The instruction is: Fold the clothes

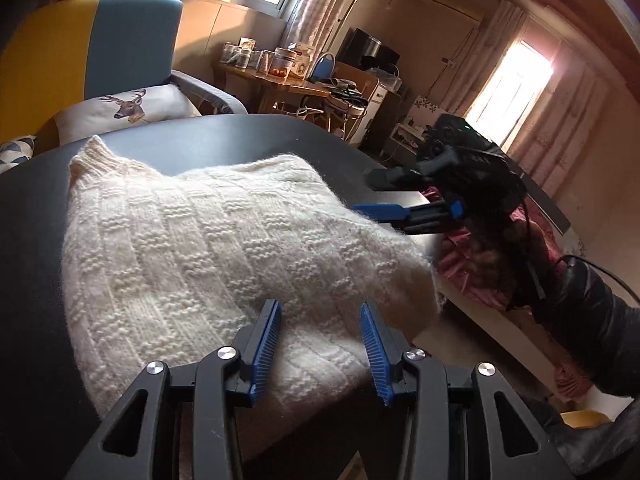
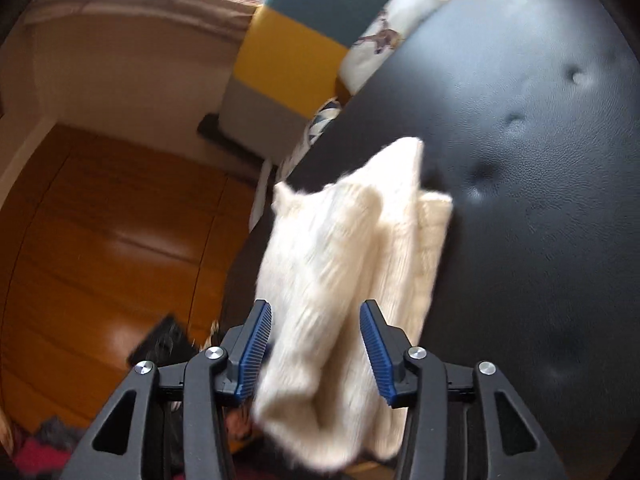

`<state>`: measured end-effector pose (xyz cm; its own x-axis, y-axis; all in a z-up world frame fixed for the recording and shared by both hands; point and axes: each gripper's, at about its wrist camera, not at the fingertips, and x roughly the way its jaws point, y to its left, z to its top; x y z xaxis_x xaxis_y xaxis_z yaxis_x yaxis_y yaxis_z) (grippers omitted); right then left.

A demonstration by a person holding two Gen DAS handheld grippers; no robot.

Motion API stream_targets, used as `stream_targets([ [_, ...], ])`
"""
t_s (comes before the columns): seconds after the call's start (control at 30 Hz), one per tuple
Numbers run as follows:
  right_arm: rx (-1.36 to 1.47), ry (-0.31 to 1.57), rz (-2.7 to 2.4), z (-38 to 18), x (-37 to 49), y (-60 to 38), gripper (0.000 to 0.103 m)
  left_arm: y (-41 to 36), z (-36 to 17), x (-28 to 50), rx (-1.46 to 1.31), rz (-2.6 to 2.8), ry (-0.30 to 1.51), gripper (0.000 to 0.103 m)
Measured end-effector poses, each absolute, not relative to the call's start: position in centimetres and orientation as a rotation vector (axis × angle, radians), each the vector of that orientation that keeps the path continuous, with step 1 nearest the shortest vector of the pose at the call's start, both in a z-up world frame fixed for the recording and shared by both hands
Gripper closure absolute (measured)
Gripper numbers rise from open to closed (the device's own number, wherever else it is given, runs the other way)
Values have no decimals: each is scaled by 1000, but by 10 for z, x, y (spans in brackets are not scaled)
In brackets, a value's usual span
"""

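The folded cream knitted sweater [image 1: 208, 248] lies on the black padded leather counter [image 1: 32, 264], its near end hanging over the edge. The left tool [image 1: 320, 320] and right tool [image 2: 316, 320] both gape wide, holding nothing.

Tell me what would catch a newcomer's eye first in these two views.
The cream knitted sweater dominates, spread across the black padded table with its near edge hanging over the side. The left hand-held gripper sits over that near edge with jaws apart, and the right hand-held gripper reaches in from the sweater's far side. Behind the table stands a yellow and blue chair.
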<state>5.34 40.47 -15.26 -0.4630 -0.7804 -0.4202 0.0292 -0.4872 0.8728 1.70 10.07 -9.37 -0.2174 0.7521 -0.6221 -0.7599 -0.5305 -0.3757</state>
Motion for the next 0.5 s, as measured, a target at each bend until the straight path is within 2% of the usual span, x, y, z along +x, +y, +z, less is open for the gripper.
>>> stream_targets([
  [0.13, 1242, -1183, -2012, -170, 26, 396, 58, 111, -94, 27, -950, 1871, 41, 61],
  [0.17, 1248, -1177, -2029, -172, 22, 393, 66, 115, -94, 30, -943, 1862, 58, 61],
  [0.2, 1244, -1139, -2071, -169, 21, 390, 81, 119, -95, 33, -936, 1852, 78, 61],
  [0.27, 1276, -1049, -2143, -163, 17, 382, 90, 129, -98, 39, -931, 1828, 127, 61],
  [0.4, 1215, -767, -2312, -116, 24, 375, 93, 148, -113, 48, -970, 1754, 233, 60],
  [0.5, 1380, -544, -2401, -133, 15, 369, 93, 154, -123, 52, -984, 1733, 262, 57],
])
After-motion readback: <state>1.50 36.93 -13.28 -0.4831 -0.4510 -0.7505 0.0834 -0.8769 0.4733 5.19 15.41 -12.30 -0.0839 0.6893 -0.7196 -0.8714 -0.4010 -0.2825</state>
